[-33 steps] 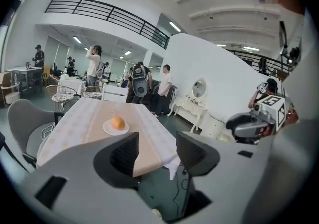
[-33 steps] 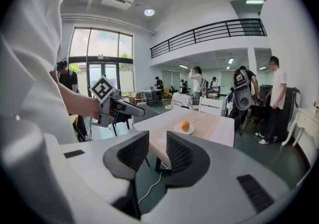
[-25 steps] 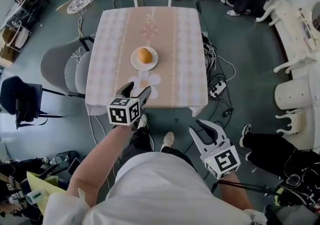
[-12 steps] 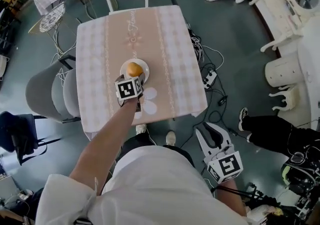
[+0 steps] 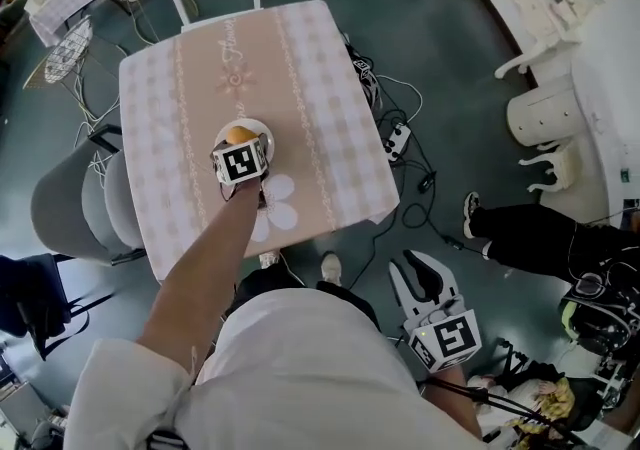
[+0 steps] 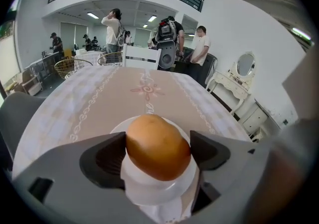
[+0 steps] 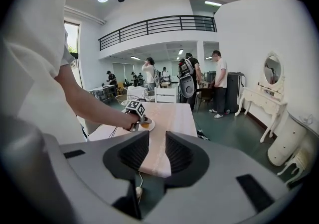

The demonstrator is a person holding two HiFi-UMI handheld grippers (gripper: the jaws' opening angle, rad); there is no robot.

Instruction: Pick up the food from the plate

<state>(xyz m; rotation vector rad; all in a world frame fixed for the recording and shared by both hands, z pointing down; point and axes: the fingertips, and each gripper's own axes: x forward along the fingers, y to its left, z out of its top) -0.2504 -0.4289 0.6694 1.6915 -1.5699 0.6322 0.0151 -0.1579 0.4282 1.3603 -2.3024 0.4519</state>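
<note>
Golden-brown bread roll [image 6: 157, 138] lies on a small white plate [image 6: 117, 128], approx. mid-worktop [image 5: 320, 118], away from all 4 edges. Left tool [image 6: 158, 152] has just been opening; its jaws stand wide, 1 each side of the roll, not pressing it. Right tool [image 7: 153, 154] hangs off the worktop, jaws a little apart, w/ nothing inside. Roll is prob. light and soft: take it at the widest middle, gently, else it dents. Room above is free for lifting.
</note>
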